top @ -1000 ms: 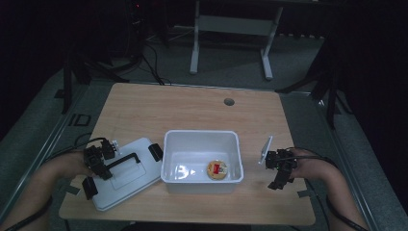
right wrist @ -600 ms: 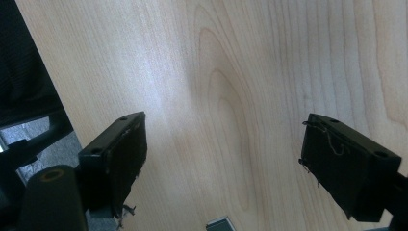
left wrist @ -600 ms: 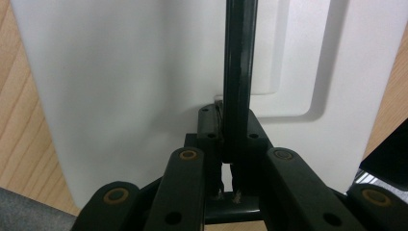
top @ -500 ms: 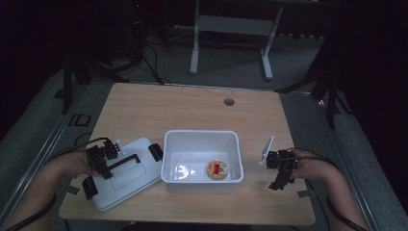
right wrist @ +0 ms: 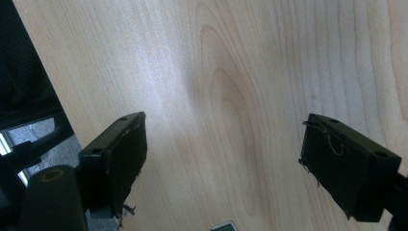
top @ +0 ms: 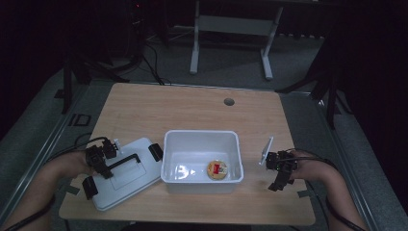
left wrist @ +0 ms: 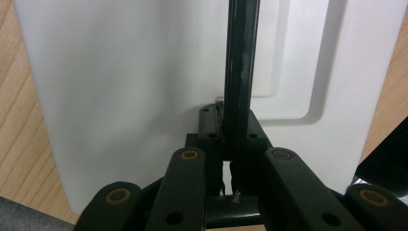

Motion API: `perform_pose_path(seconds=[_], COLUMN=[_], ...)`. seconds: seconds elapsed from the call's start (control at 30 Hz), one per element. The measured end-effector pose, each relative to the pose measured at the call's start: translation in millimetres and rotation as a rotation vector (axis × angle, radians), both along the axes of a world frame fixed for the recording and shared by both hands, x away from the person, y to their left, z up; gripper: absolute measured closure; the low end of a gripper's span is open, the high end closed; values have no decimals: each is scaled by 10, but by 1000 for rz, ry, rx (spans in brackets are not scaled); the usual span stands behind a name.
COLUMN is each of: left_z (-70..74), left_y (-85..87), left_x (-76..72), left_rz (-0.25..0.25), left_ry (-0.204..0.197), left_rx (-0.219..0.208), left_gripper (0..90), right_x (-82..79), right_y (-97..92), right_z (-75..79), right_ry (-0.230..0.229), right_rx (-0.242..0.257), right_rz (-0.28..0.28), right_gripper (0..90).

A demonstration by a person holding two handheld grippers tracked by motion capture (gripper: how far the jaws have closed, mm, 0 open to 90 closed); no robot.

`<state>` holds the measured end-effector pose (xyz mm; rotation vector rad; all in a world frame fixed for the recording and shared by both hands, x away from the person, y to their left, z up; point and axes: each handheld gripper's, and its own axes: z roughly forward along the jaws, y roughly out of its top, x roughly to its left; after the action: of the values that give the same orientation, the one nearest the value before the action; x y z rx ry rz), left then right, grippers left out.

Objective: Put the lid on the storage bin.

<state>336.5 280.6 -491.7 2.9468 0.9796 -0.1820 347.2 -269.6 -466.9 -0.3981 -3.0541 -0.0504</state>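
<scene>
One white lid [top: 126,175], black-handled

The white tub [top: 201,139] stands mid-table by the near edge with the lid [top: 126,182] touching its left side toward the near-left corner, so that side is blocked, while the far half of the table [top: 192,106] and the near-right corner lie free.
</scene>
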Motion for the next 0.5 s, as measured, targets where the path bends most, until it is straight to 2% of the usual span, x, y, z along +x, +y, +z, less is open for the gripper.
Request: perform_pose_path(seconds=[0.2,0.33,0.5], left_z=[74,183,327], left_y=[42,88,115], left_x=[-24,-63,-116], left_rz=[5,13,-1], left_ry=[-14,-19,-16], left_rx=[-1,-38,0], left_gripper=[840,840,840], right_x=[0,-7,-3], right_y=[-33,-45,-67], right_z=[25,43,65], right_ry=[-6,-13,-19], right_rx=[3,5,15], right_rz=[-10,-15,-24], right_gripper=[161,161,161])
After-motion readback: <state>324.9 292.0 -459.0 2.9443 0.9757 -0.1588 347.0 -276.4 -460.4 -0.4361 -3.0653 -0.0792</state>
